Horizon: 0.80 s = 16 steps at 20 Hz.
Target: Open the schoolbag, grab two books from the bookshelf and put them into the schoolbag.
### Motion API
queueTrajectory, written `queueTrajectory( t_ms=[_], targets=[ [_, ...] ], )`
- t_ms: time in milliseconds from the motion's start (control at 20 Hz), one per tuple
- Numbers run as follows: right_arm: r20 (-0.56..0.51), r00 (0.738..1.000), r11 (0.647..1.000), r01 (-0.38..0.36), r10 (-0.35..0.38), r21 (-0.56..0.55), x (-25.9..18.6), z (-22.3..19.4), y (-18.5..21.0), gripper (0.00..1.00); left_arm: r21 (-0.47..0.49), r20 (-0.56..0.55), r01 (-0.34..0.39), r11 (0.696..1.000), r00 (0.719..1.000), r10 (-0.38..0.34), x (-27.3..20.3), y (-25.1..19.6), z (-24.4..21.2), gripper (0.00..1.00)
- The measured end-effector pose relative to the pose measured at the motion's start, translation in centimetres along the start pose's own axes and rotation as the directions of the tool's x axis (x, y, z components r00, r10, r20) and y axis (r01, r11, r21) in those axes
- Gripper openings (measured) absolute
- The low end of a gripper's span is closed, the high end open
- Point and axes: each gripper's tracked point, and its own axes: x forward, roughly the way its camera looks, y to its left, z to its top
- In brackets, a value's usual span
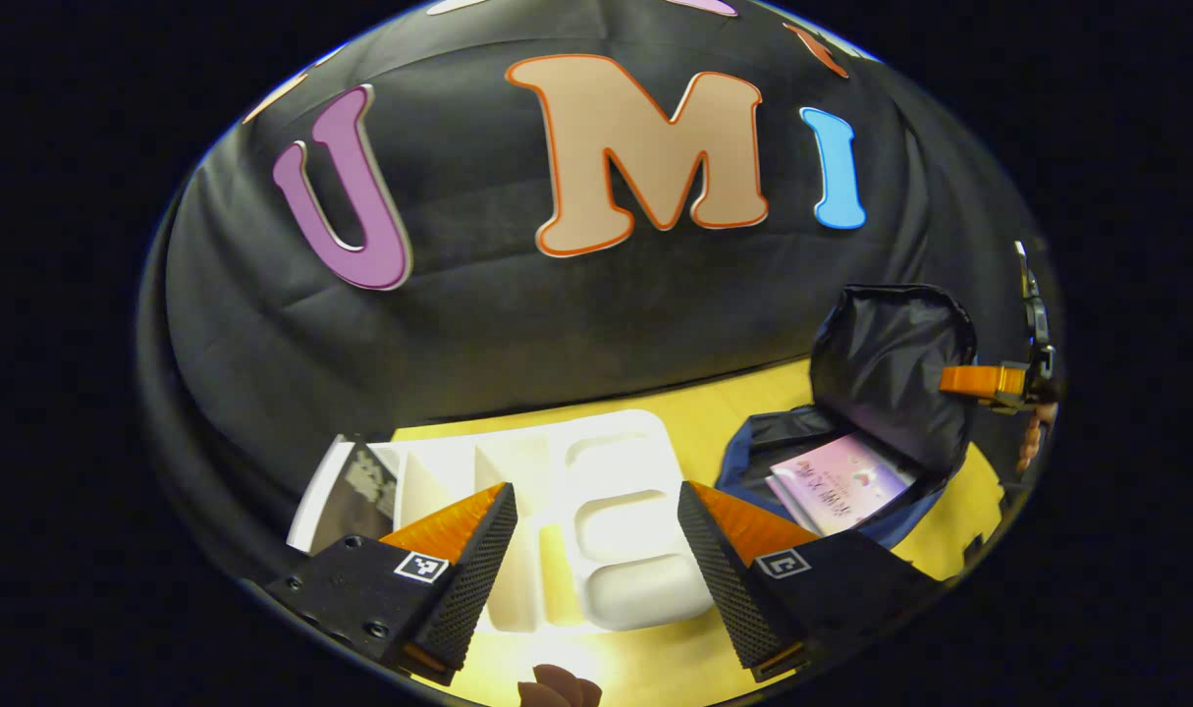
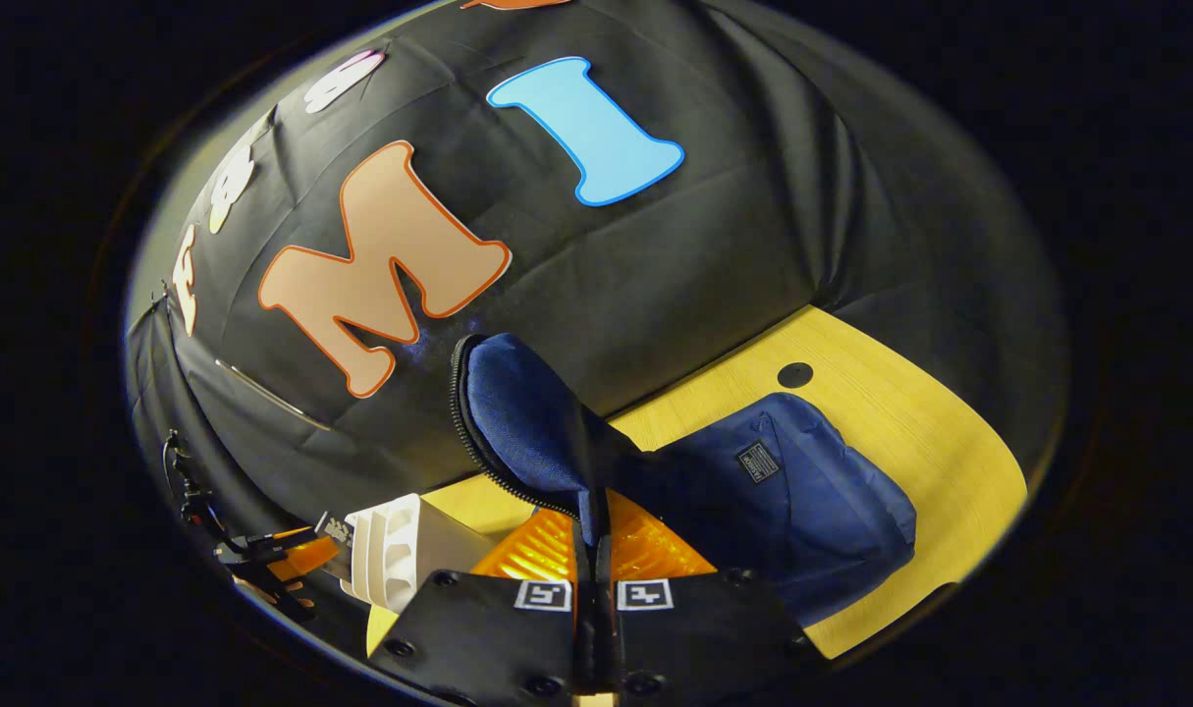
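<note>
In the left gripper view, the left gripper (image 1: 596,550) is released, fingers wide apart; the white moulded bookshelf (image 1: 606,511) lies just ahead between them. The open schoolbag (image 1: 881,412), holding a pink book (image 1: 837,491) with unreadable print, sits ahead-right.

In the right gripper view, the right gripper (image 2: 593,540) is clenched on the schoolbag's blue fabric flap (image 2: 527,422), zipper-edged, held upright.

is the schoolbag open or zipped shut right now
Open: the schoolbag's flap is held up by the right gripper, and a book lies inside.

Left hand-held gripper (image 1: 596,550): black body with screws, a small square black-and-white marker on each finger, ribbed pads (image 1: 473,579). Right hand-held gripper (image 2: 593,560): same black body, screws, paired square markers.
</note>
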Motion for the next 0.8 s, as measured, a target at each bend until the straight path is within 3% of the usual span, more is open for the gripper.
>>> queueTrajectory(
  t_ms=[50,100,450,500,550,800],
  targets=[
    [0.002,1.000,1.000,0.003,-0.003,0.004,-0.1,0.0,0.0,0.02,0.005,0.004,-0.016,1.000,1.000,0.016,-0.1,1.3,-0.2,0.92],
    [0.003,1.000,1.000,0.006,-0.006,0.004,0.0,-0.1,0.1,0.03,0.009,-0.004,-0.029,1.000,1.000,0.029,-0.3,2.6,-0.6,0.97],
    [0.014,1.000,1.000,0.024,-0.024,0.004,-0.2,0.0,0.1,0.02,-0.020,-0.053,-0.138,0.990,0.989,0.137,-0.6,12.8,-2.6,0.96],
    [0.016,1.000,1.000,0.027,-0.027,0.005,-0.2,0.0,0.1,0.03,-0.020,-0.054,-0.149,0.989,0.988,0.148,-0.5,14.2,-2.5,1.00],
    [0.017,0.999,1.000,0.029,-0.029,0.004,-0.3,0.2,0.1,0.03,-0.020,-0.059,-0.164,0.986,0.985,0.162,-0.3,15.4,-2.7,0.96],
    [0.019,0.999,0.999,0.037,-0.037,0.009,-0.5,0.0,0.1,0.02,-0.010,-0.112,-0.163,0.987,0.981,0.161,1.4,18.6,-3.7,0.96]
  ],
)
